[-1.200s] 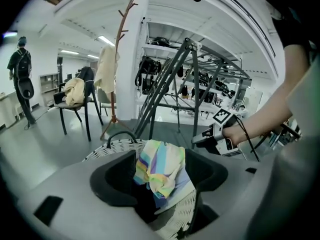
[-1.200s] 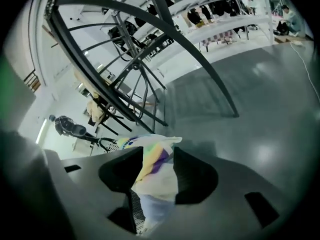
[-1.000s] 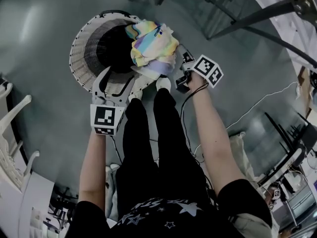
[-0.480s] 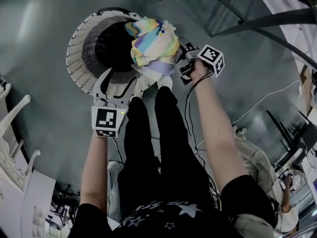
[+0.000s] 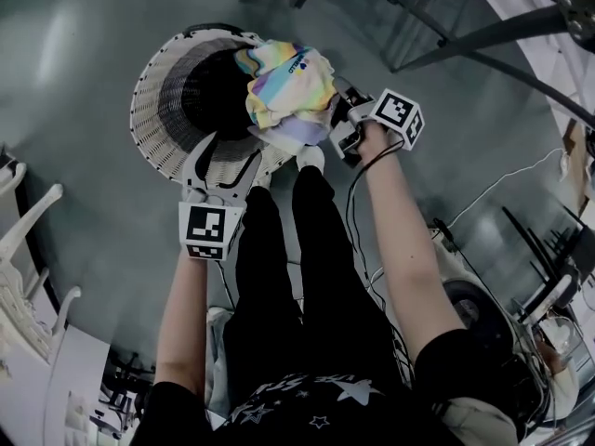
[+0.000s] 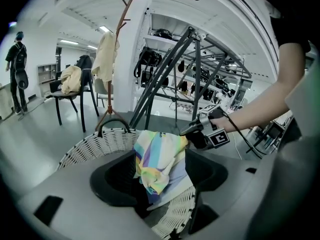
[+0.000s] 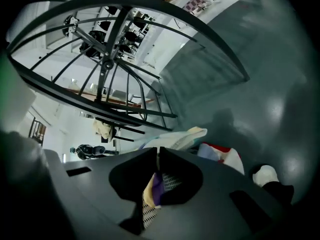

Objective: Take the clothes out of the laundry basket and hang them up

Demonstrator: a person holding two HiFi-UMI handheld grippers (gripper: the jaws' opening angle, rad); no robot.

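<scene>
Here the garment (image 5: 286,89) is seen bunched and draped over the rim of the laundry basket (image 5: 160,110), on the side nearest the person's right hand. In the head view its long axis is laid from the basket's far edge toward the white shoes (image 5: 310,157). In the left gripper view the garment (image 6: 159,164) is hung roughly upright, with its lower end pointed down across the wicker rim (image 6: 82,151).

Compared with a second ago, the garment is found in much the same spot on the rim. The change is shown at the right claw (image 5: 337,117): its jaws, held wide before, are now being closed, and they are nearly brought together. In the right gripper view a fold of yellow and lilac cloth (image 7: 151,193) is pinched between the jaws of the right claw (image 7: 157,156). The left claw (image 5: 231,156) is kept wide over the near rim of the basket as before, with nothing pressed by its jaws.

The garment is striped in pale yellow, teal, lilac and white. It is crumpled into soft folds, and a small dark print is carried near its upper edge. The basket is woven in a pale weave with a dark inside, and it is stood on the grey floor (image 5: 84,54) beside a dark metal rack (image 6: 192,69).
</scene>
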